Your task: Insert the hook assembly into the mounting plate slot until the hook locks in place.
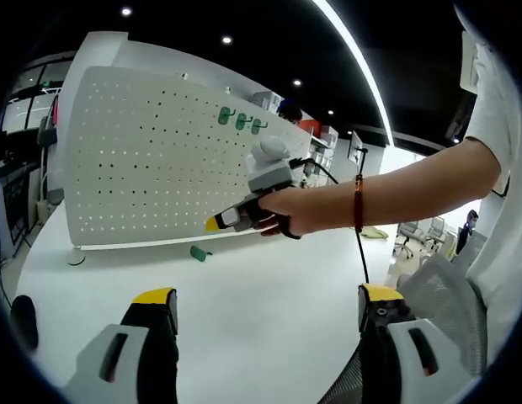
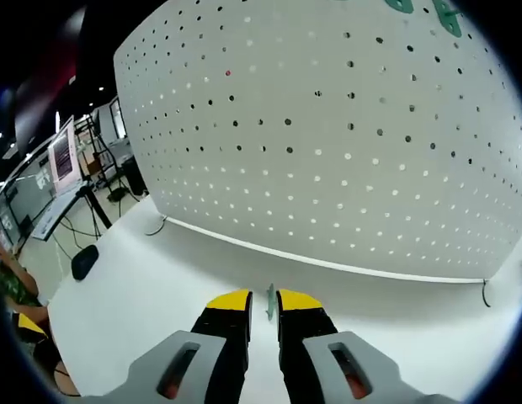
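Note:
A white pegboard (image 1: 143, 160) stands upright on the white table (image 1: 261, 286), with three green hooks (image 1: 240, 119) mounted near its top right. One loose green hook (image 1: 199, 252) lies on the table by the board's base. My left gripper (image 1: 265, 296) stands open and holds nothing. A person's hand holds my right gripper (image 1: 215, 223) near the board's lower right. In the right gripper view, my right gripper (image 2: 268, 301) is shut on a thin green hook (image 2: 269, 300) seen edge-on, pointing at the pegboard (image 2: 328, 151). Mounted hooks (image 2: 446, 17) sit high on the board.
A black oval object (image 2: 84, 261) lies on the table at the left, also the black object (image 1: 23, 320). Monitors (image 2: 63, 160) stand beyond the table edge. A mesh chair (image 1: 446, 295) is at the right. The board rests on a round foot (image 1: 76, 257).

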